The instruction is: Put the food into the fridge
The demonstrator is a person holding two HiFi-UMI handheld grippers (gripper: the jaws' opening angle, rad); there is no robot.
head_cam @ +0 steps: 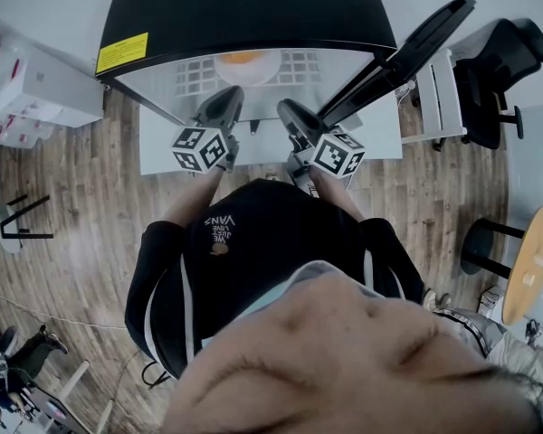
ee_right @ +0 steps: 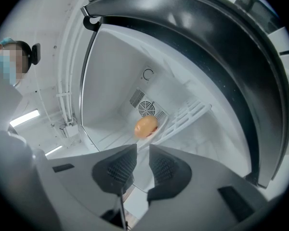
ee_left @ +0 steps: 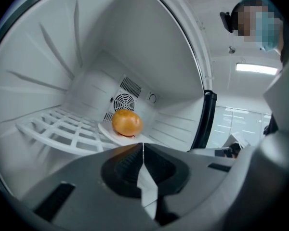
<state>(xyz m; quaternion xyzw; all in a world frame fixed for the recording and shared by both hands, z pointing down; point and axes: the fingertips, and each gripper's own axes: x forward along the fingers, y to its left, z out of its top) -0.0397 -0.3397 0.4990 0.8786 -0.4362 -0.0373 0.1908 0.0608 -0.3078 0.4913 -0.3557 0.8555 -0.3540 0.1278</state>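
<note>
A small black fridge [head_cam: 244,7] stands in front of me with its door [head_cam: 407,52] swung open to the right. Inside, a round golden bun [ee_left: 127,122] lies on a white plate [ee_left: 113,133] on the white wire rack [ee_left: 62,129], near the fan vent at the back. The bun [ee_right: 146,127] also shows in the right gripper view and as an orange patch [head_cam: 244,59] in the head view. My left gripper [ee_left: 143,146] is shut and empty, short of the bun. My right gripper [ee_right: 142,150] hovers at the fridge mouth, jaws slightly apart, holding nothing.
The fridge sits on a wooden floor [head_cam: 90,206]. White boxes [head_cam: 27,89] stand to its left. A black office chair [head_cam: 493,70] and a round wooden table [head_cam: 534,260] are at the right. The fridge's white inner walls [ee_left: 149,47] close in around both grippers.
</note>
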